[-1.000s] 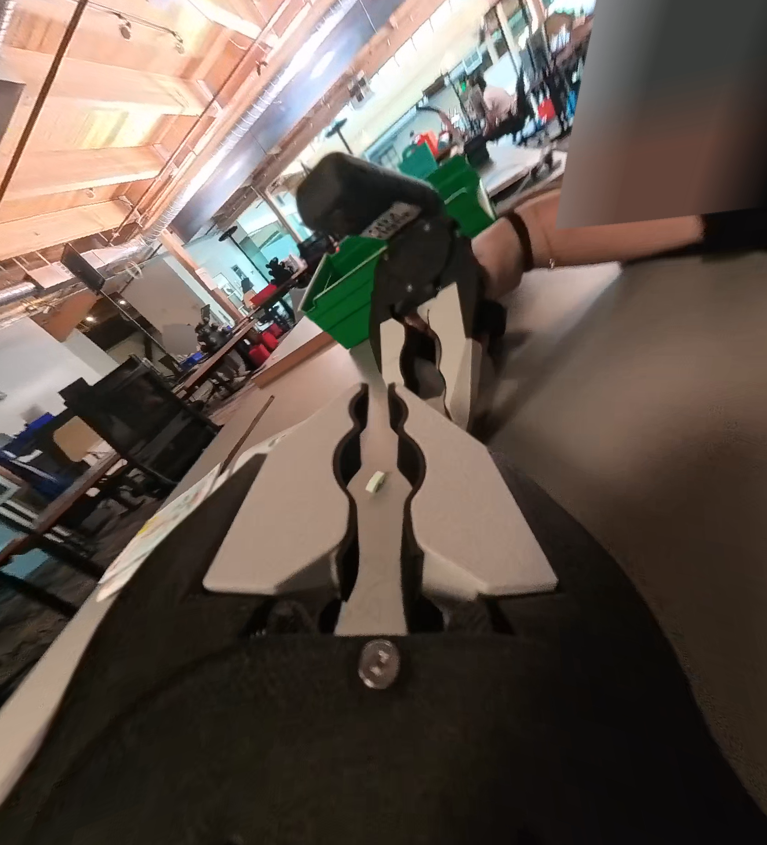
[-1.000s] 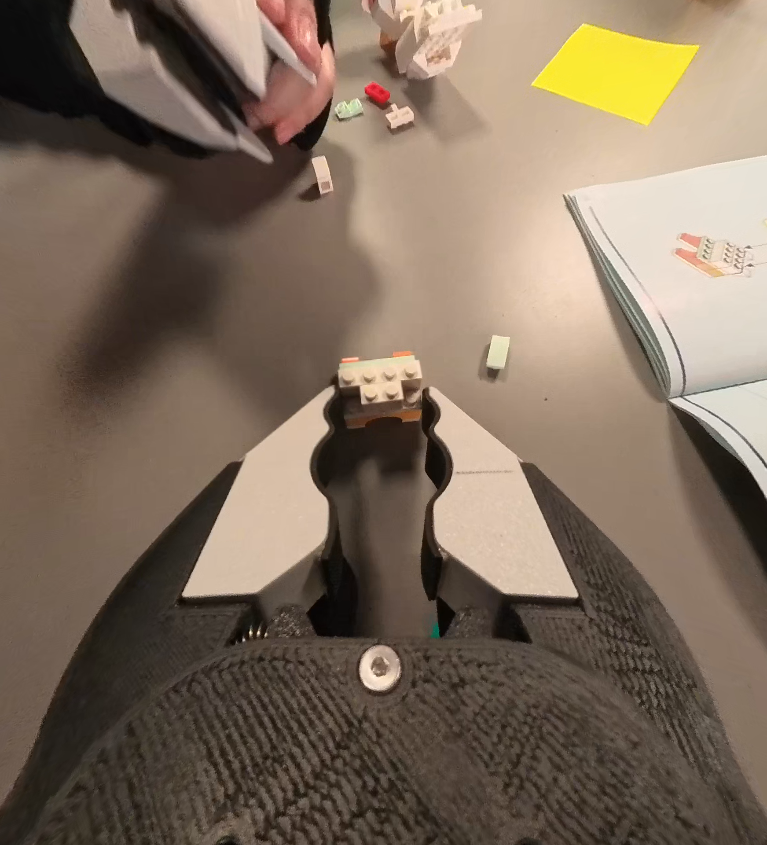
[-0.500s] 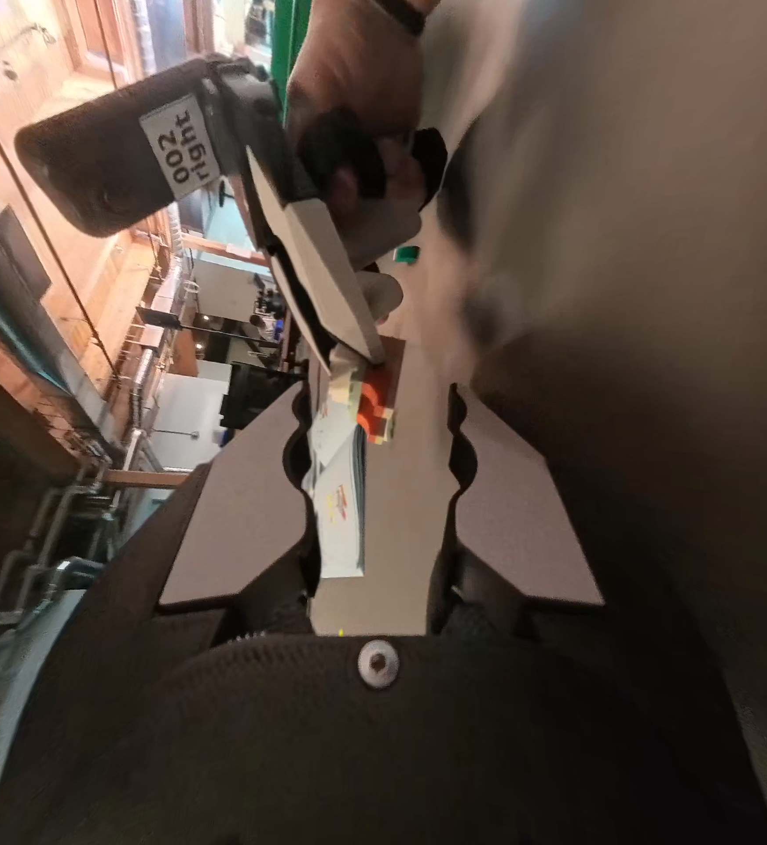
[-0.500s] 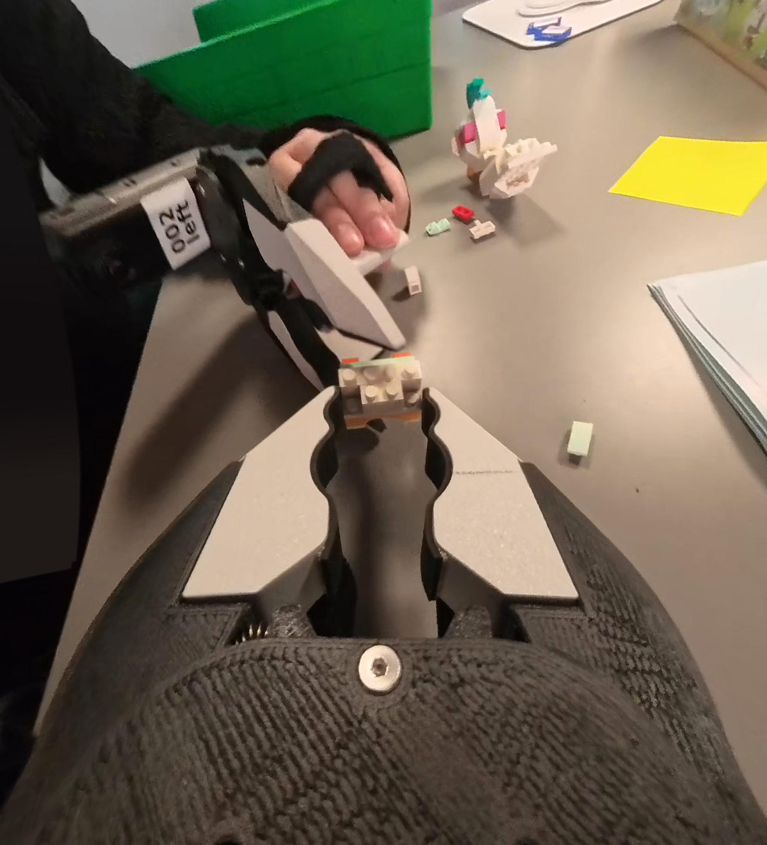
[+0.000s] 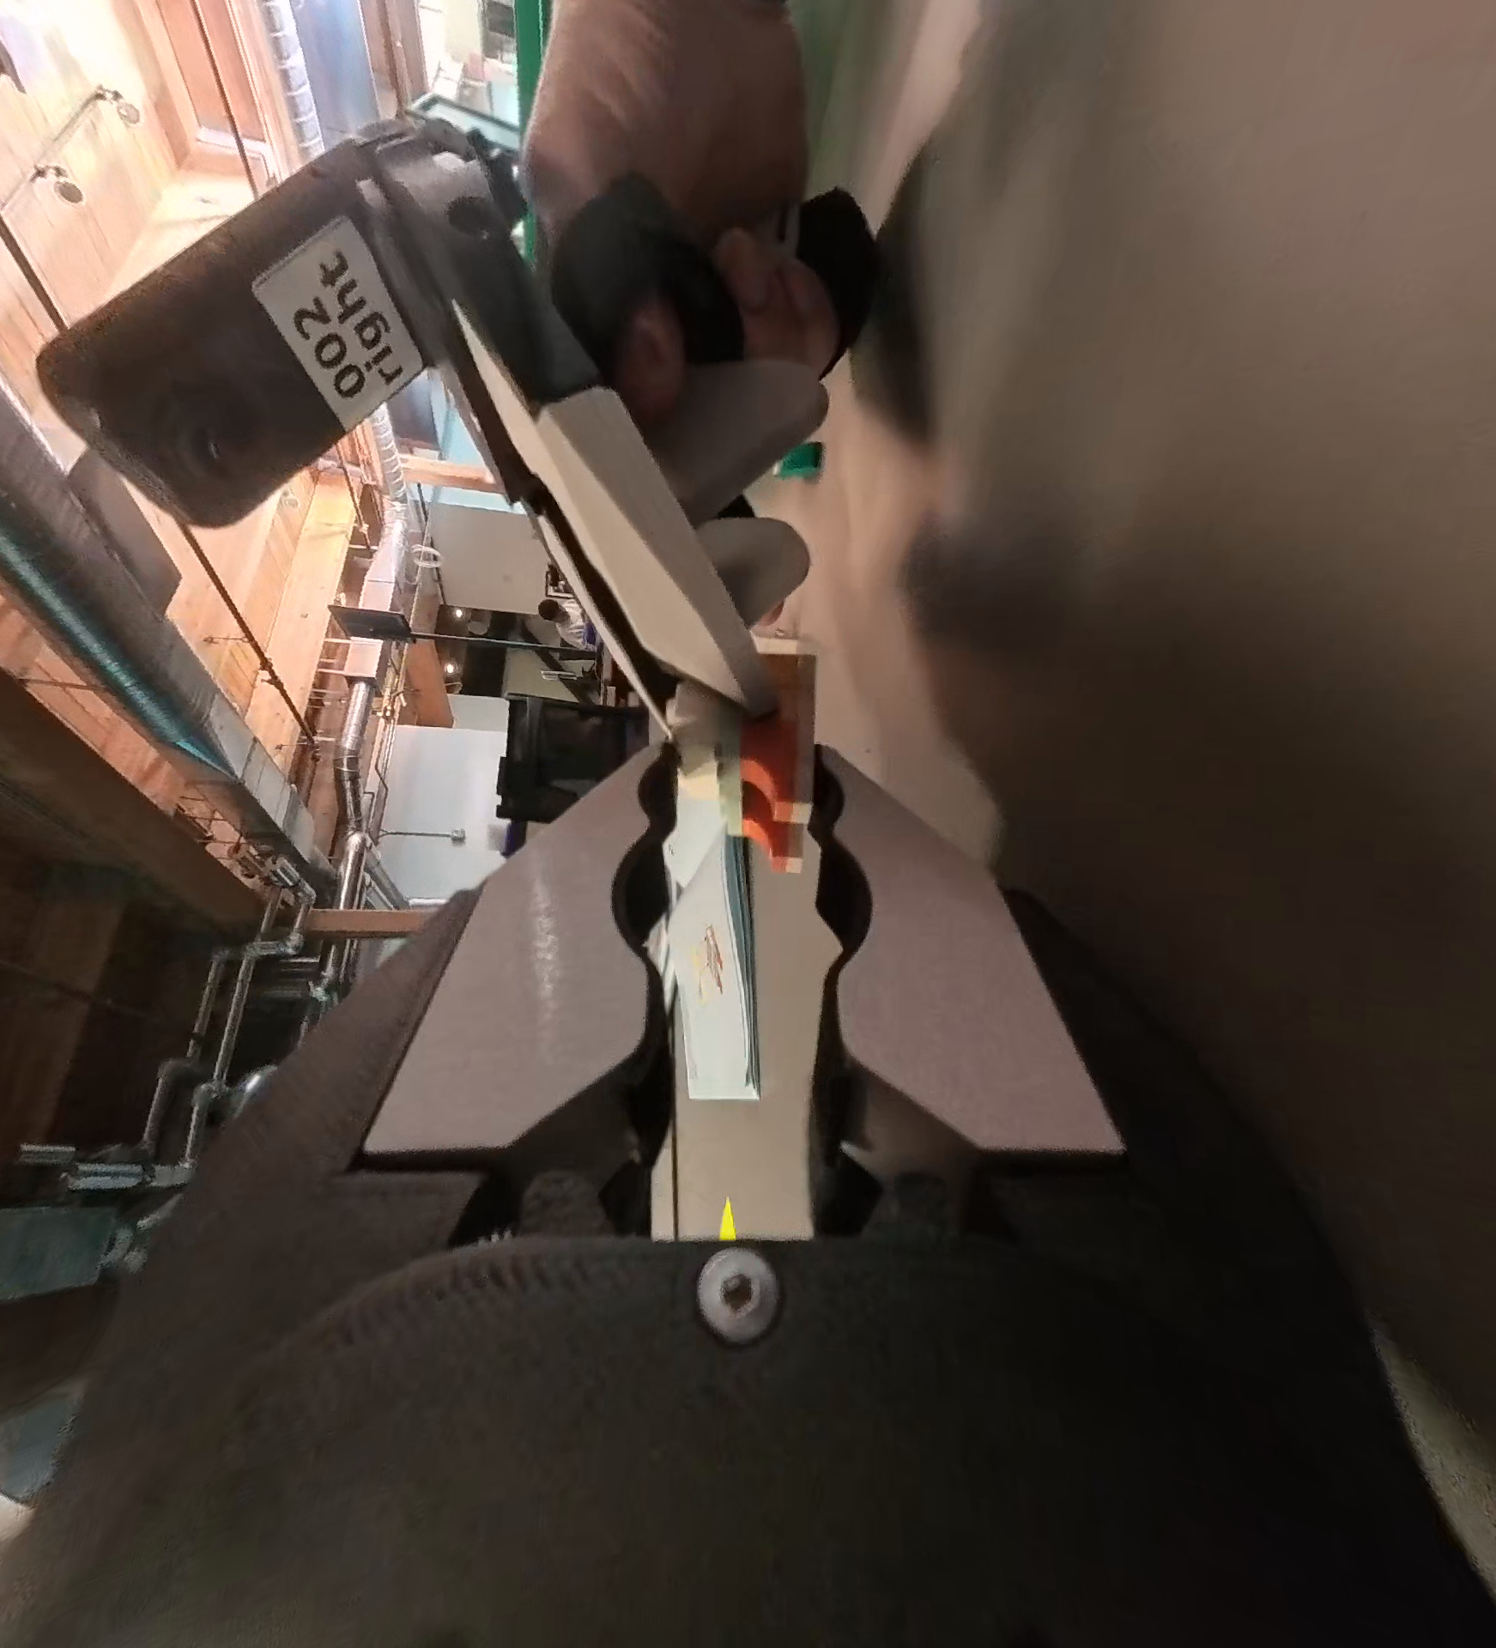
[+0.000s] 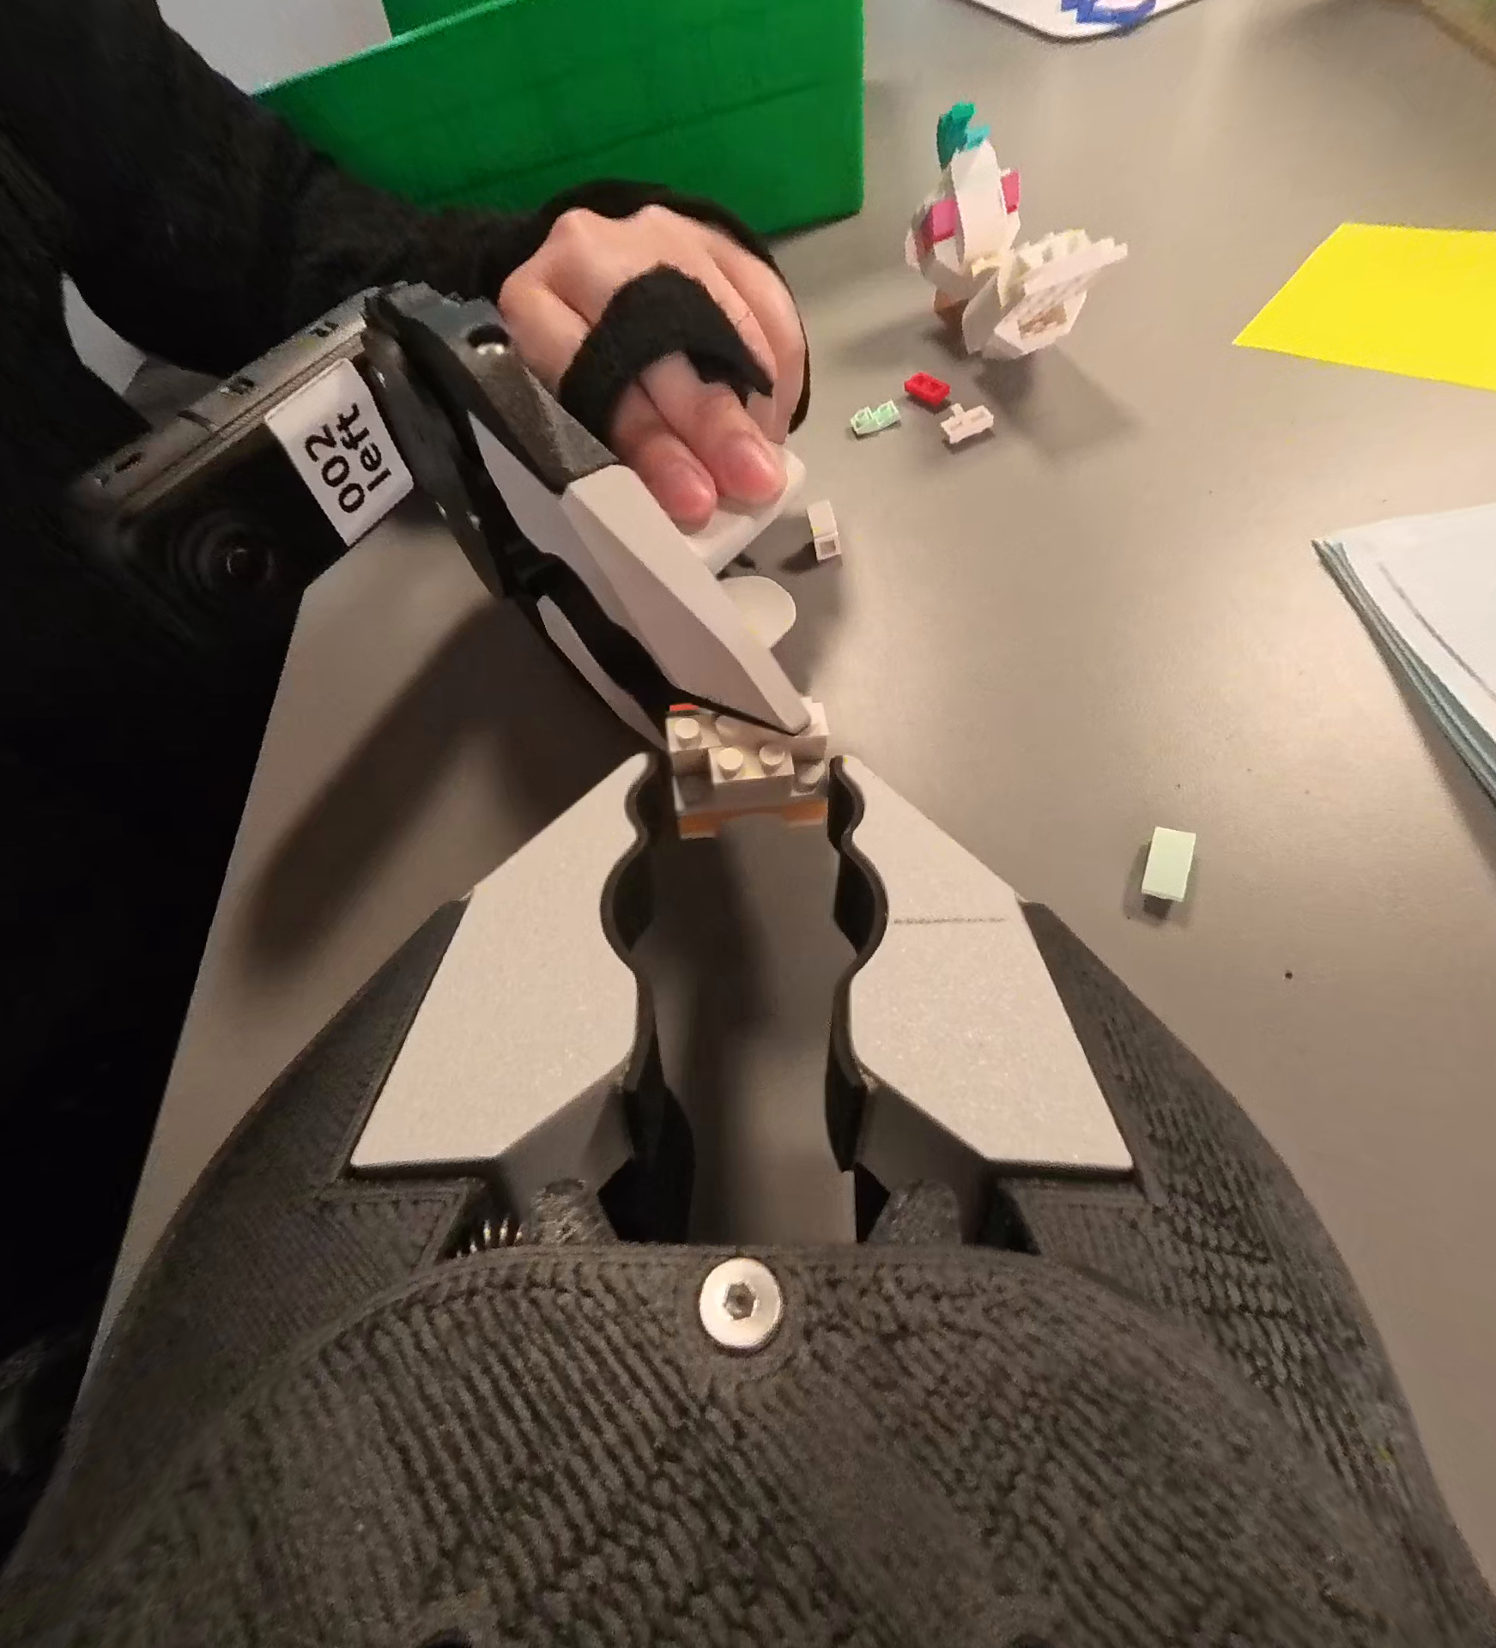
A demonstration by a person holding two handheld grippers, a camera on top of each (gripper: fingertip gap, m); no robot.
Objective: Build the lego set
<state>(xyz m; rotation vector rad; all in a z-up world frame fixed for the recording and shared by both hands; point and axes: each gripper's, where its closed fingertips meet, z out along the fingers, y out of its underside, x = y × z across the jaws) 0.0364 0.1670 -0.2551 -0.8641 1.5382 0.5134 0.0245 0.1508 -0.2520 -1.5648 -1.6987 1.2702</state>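
My right gripper (image 6: 748, 785) is shut on a small lego assembly (image 6: 731, 767) of grey-white bricks on an orange arch, held at its fingertips above the grey table (image 6: 1083, 713). My left gripper (image 6: 753, 722) comes in from the left, and its upper finger (image 6: 708, 651) touches the top of the assembly. In the left wrist view, my left gripper (image 5: 735, 767) is open. Its jaws straddle the assembly (image 5: 766, 776) closely, with a thin gap on the white side. The right gripper (image 5: 726, 704) reaches in from above.
A green bin (image 6: 592, 107) stands at the back. A white bird model (image 6: 1003, 267) stands with loose red (image 6: 927, 388), mint (image 6: 873, 416) and white (image 6: 965, 424) pieces near it. A yellow note (image 6: 1422, 303) and instruction booklet (image 6: 1484, 642) lie right. A mint brick (image 6: 1168, 861) lies nearby. Only a small space, under 4 cm, lies between the two pairs of fingers.
My left gripper opened, swung in to the assembly and narrowed its jaws around it. My right gripper lifted and tilted while still holding the assembly.
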